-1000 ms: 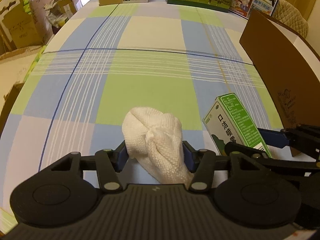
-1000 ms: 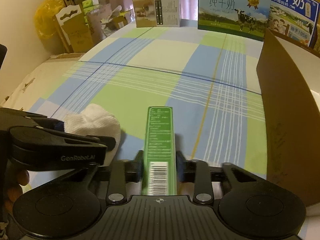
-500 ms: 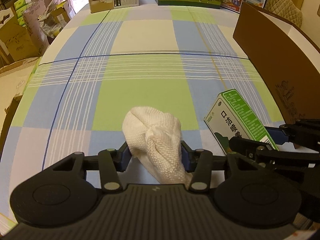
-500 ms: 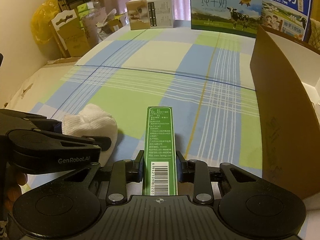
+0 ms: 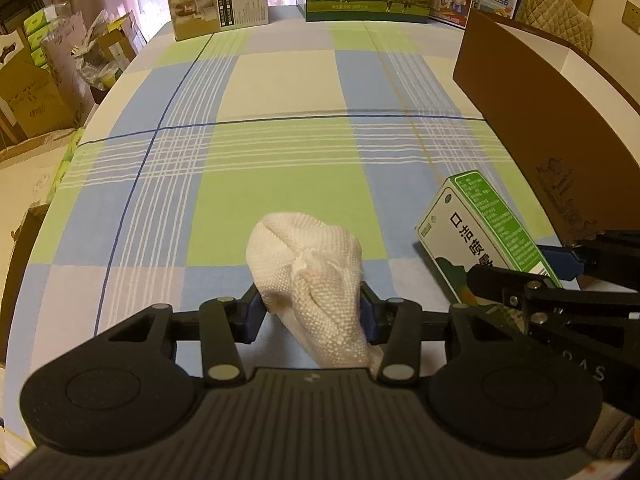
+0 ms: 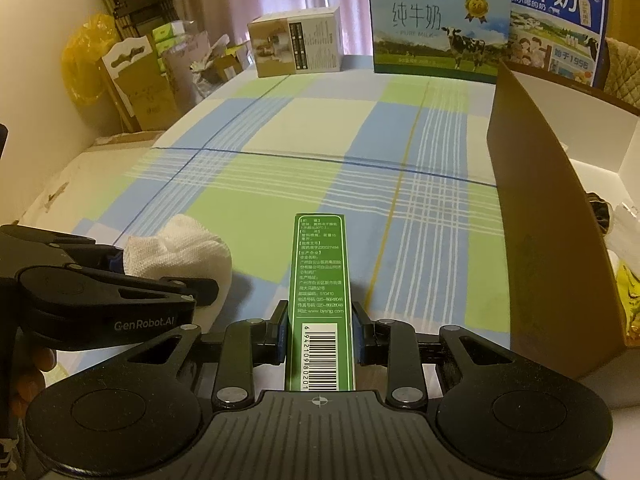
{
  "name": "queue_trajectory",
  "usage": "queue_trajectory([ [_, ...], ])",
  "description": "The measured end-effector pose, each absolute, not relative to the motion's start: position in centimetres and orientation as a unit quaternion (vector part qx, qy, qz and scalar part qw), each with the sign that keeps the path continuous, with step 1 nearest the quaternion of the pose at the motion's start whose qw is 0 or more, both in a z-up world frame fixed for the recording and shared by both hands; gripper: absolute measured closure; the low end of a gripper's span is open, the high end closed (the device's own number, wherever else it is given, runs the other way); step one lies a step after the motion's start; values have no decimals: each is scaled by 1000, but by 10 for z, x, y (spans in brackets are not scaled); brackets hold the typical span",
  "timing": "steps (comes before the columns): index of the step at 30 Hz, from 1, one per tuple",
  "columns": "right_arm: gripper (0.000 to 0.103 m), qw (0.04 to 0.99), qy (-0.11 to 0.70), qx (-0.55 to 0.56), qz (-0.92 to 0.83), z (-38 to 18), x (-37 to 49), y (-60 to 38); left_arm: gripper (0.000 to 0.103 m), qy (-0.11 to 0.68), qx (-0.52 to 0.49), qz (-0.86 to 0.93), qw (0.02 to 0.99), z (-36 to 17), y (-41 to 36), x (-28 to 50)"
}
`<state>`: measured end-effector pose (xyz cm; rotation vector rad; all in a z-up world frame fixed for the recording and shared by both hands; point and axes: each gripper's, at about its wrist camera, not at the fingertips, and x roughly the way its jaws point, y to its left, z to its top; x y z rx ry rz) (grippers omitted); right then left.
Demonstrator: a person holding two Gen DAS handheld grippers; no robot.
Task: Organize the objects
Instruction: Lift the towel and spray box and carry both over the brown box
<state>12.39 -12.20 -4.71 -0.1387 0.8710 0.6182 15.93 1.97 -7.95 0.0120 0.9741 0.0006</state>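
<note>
At the bottom centre of each view, the left gripper (image 5: 308, 312) clamps a white cloth (image 5: 308, 272); the right gripper (image 6: 320, 330) clamps a green box (image 6: 320, 300). Beyond lies a checked surface (image 5: 280, 160), a brown carton (image 6: 540, 240) at right, milk cartons (image 6: 440, 44) at top.

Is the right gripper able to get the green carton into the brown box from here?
Probably yes: the right gripper holds the green carton, and the brown box stands open beside it.
</note>
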Motion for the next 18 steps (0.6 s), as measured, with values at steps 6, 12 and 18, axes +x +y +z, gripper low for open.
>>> queue_trajectory([
  [6, 76, 864, 402, -48, 298, -31, 116, -130, 61, 459, 10, -3, 888, -67, 16, 153],
  [12, 76, 881, 364, -26, 301, 2, 110, -142, 61, 430, 16, -11, 903, -35, 5, 149],
  [18, 76, 900, 324, 11, 290, 39, 108, -171, 61, 406, 4, -27, 914, -3, -16, 149],
])
